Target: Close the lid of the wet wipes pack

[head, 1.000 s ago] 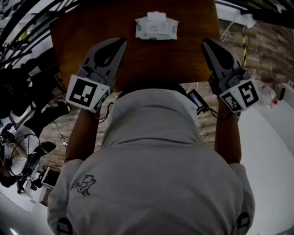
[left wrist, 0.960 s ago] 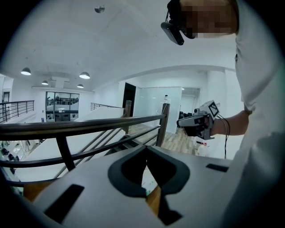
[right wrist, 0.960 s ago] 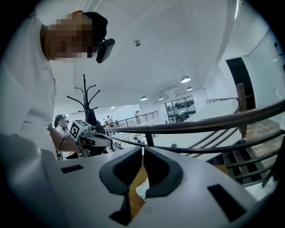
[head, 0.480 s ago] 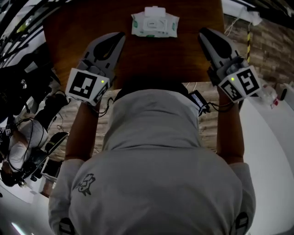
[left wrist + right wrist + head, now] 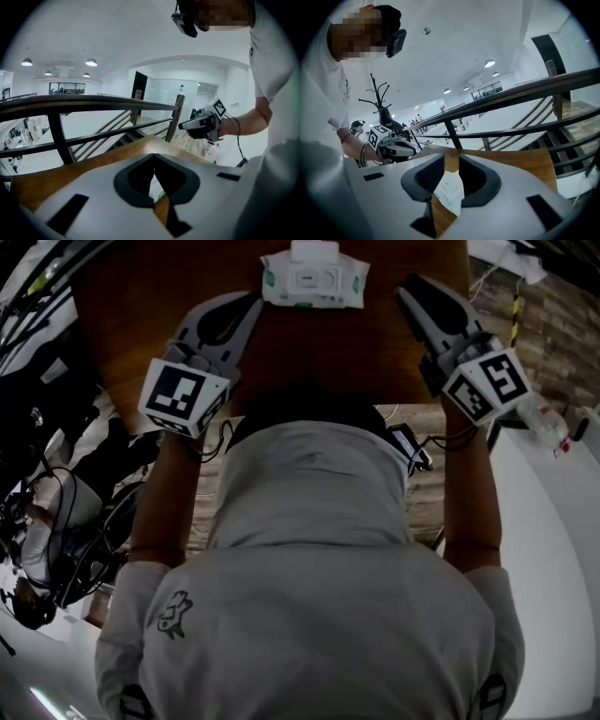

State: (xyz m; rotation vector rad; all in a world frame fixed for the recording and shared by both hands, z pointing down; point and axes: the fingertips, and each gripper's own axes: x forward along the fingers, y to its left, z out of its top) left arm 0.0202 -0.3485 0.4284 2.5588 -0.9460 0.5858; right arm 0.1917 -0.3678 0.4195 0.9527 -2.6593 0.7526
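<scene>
Just beside the wet wipes pack (image 5: 314,279), which lies crosswise on the surface (image 5: 319,352), your left gripper (image 5: 251,302) has its jaws together, empty. Your right gripper (image 5: 405,285), farther off on the pack's other side, has jaws just opening, empty.

Bare counter (image 5: 309,352) lies open on both sides of the wet wipes pack (image 5: 314,277) and between the pack and the person. Beyond the pack, a railing (image 5: 93,104) closes the far side.
</scene>
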